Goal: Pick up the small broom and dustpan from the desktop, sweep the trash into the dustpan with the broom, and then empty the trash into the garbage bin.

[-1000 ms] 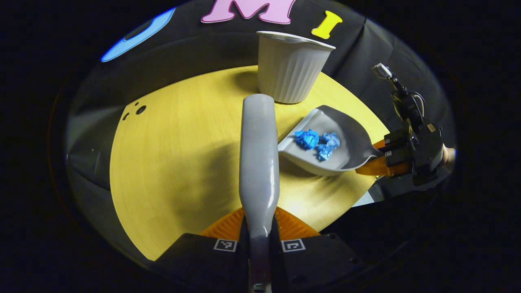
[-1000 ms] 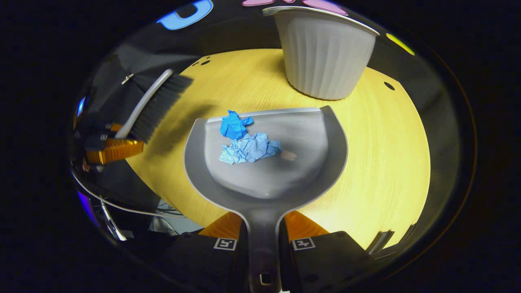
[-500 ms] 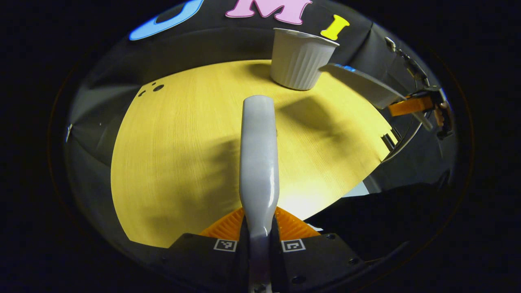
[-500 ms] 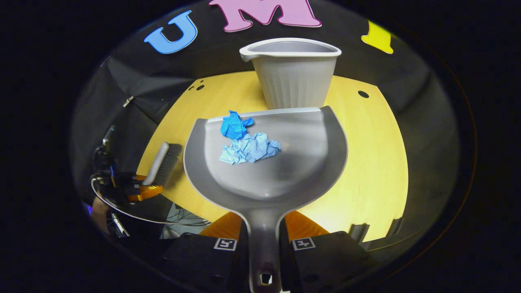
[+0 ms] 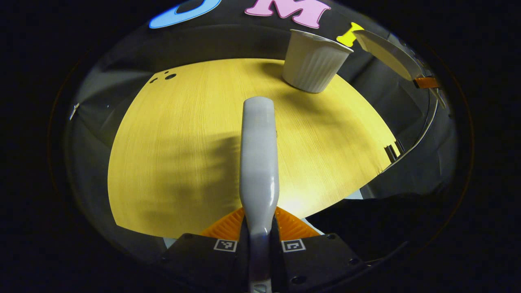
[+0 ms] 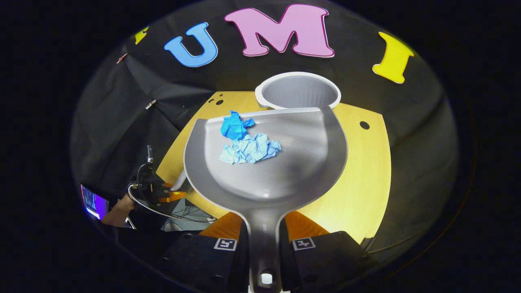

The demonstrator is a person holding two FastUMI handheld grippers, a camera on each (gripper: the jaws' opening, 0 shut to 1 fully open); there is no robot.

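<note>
The right gripper [image 6: 263, 244] has its jaws squeezed on the handle of the dustpan [image 6: 285, 171]. The pan is up in the air, in front of these jaws. Its long line runs straight away from the jaws, handle near, open lip far. The lip points at the bin [image 6: 298, 90], which stands on the desk [image 6: 366, 179] just past and below it. From here you can look down into the bin's mouth.

Two bits of trash [image 6: 246, 142] sit in the pan, closer to the lip than to the handle. They are crumpled paper, very light and soft. They will slide or roll as soon as the pan tips, and a quick jerk could toss them over the side. The pan looks like stiff, smooth, light plastic. The handle is the good place to hold it, and the jaws have it there. My guess is a slow tip forward, lip over the bin's mouth, is what the job needs.

The left gripper [image 5: 259, 244] has its jaws squeezed on the broom [image 5: 259, 162] at the thin end of its handle. The broom points straight out from these jaws, over the desk. Its bristles are underneath, so I cannot see them here. It looks stiff and light too. Far up and to the right of these jaws, the pan shows from below, near the bin.
</note>
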